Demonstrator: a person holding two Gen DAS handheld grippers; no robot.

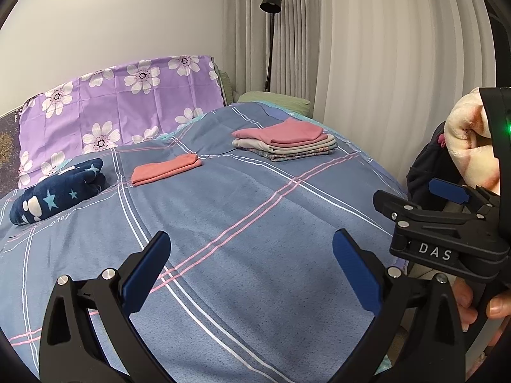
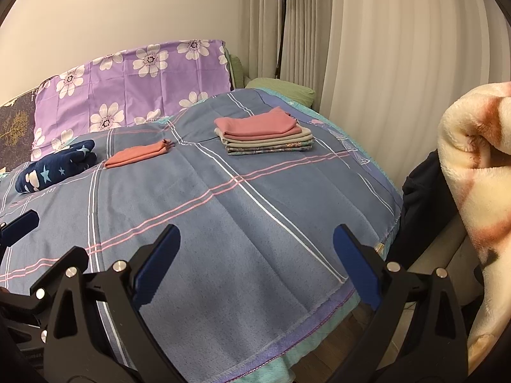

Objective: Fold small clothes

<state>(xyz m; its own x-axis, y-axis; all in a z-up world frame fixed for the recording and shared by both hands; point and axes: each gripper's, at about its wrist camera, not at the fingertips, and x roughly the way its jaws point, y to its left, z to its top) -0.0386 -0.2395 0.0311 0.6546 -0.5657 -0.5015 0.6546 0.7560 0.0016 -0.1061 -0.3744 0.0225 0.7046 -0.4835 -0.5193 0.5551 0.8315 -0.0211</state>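
A stack of folded clothes (image 1: 287, 140) with a pink piece on top lies on the far right of the bed; it also shows in the right wrist view (image 2: 263, 134). A single folded salmon garment (image 1: 166, 169) lies to its left, also in the right wrist view (image 2: 137, 154). My left gripper (image 1: 252, 271) is open and empty above the blue plaid bedspread (image 1: 223, 217). My right gripper (image 2: 255, 265) is open and empty near the bed's front right corner; its body shows in the left wrist view (image 1: 447, 223).
A rolled navy star-print blanket (image 1: 60, 191) lies at the left. A purple flowered pillow (image 1: 121, 95) stands at the head. A cream and pink fleece blanket (image 2: 479, 191) hangs at the right. A black floor lamp (image 1: 271, 32) stands by grey curtains.
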